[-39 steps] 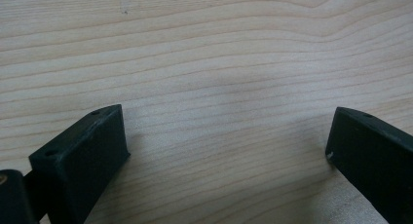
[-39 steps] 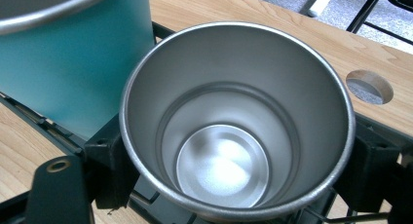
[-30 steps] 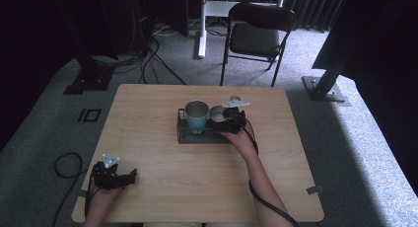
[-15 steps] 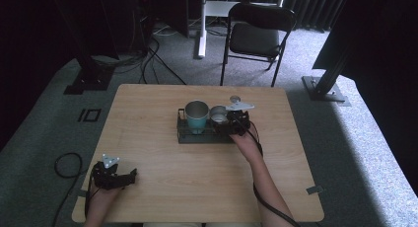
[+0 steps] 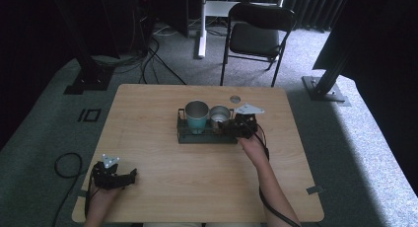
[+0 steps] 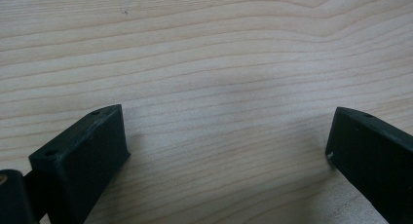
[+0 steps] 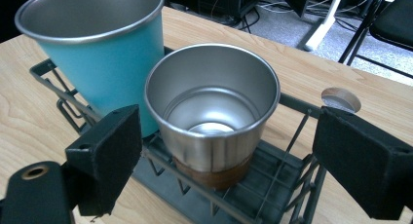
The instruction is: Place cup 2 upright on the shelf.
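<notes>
Right tongs [image 7: 221, 160] released astride steel cup [image 7: 213, 112] in rack [image 7: 287, 185]; left tongs [image 6: 224, 151] released.

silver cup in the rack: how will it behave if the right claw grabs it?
The silver cup looks like thin, rigid, empty steel, so probably light. Its smooth, tapered wall may slip upward between the pads. Standing upright beside the teal cup in the wire rack, it could tip against it.

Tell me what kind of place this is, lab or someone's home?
Most likely a lab or recording studio, not a home. A lone wooden table stands on grey carpet, ringed by black metal stands and loose floor cables, with dark curtains behind and a folding chair. Two cups sit in a wire rack.
</notes>
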Demonstrator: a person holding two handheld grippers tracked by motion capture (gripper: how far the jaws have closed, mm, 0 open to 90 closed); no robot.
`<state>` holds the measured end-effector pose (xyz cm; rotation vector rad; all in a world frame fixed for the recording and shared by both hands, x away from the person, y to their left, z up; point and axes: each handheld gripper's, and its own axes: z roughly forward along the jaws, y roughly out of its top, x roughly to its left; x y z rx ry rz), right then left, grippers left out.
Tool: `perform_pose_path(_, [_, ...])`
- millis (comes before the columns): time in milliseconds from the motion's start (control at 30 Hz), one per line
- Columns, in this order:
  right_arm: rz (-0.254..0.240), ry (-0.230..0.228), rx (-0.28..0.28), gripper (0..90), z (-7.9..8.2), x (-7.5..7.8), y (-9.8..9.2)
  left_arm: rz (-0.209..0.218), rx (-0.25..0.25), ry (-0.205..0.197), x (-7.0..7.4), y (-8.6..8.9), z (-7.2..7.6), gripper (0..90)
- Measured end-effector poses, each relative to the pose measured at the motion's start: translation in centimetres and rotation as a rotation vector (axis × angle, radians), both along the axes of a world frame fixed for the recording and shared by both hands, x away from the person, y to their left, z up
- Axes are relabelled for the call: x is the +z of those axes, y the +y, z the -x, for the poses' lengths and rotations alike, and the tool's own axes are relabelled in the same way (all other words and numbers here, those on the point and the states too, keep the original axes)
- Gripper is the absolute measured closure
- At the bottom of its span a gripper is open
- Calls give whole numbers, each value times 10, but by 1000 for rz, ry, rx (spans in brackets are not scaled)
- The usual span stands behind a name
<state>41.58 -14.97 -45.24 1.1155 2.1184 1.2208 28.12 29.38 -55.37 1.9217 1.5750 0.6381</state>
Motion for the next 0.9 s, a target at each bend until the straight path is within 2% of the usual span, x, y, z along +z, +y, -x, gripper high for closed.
perform_pose_path(500, [2,-12,18,107,20,-3,-17,0,0,0,0,0,0,20])
perform_pose_path(900, [11,-3,8,107,33,-14,-36,0,0,0,0,0,0,20])
